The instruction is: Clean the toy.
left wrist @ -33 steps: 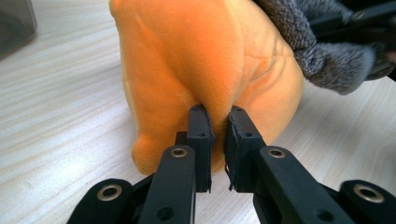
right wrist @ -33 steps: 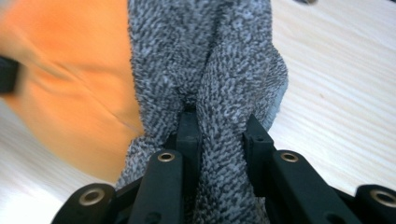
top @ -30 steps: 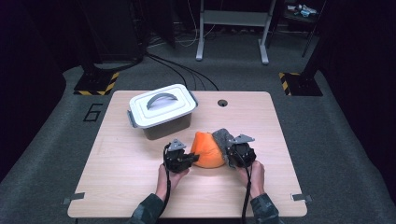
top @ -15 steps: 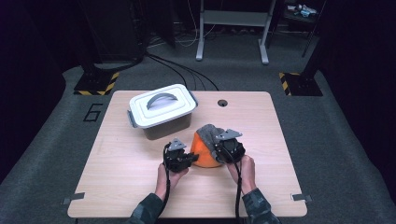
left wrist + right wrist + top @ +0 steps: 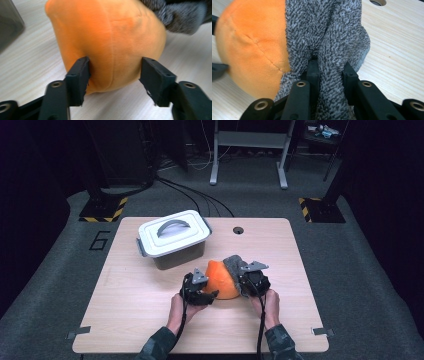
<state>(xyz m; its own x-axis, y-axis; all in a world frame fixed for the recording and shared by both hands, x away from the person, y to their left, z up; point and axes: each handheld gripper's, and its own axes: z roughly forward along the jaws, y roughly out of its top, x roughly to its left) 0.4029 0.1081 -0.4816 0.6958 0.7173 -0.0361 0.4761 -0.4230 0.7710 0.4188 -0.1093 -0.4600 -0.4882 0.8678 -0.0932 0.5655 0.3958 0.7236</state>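
1. The left gripper (image 5: 212,294) lies low on the table (image 5: 125,305) near the middle of its near edge, held in the person's left hand (image 5: 181,307). Its jaws have just been opening; in the left gripper view they stand spread on either side of the orange plush (image 5: 107,42), one pad touching or nearly touching the fabric, the other apart from it with table showing between.
2. The right gripper (image 5: 242,281) sits just to the right of the plush, held in the person's right hand (image 5: 268,302). In the right gripper view its jaws are pressed together on a fold of the grey towel-like cloth (image 5: 329,37), which bunches up between the pads.
3. The orange plush rests on the table between the two grippers, rounded and upright, a little nearer the near edge than the far one. The grey cloth drapes over its right side, touching it.
4. Behind the plush, towards the far left corner, stands a grey lidded box (image 5: 172,240) with a white lid and a handle on top; it lies close behind the plush.
5. A round cable hole (image 5: 238,230) sits in the tabletop near the middle of the far edge.
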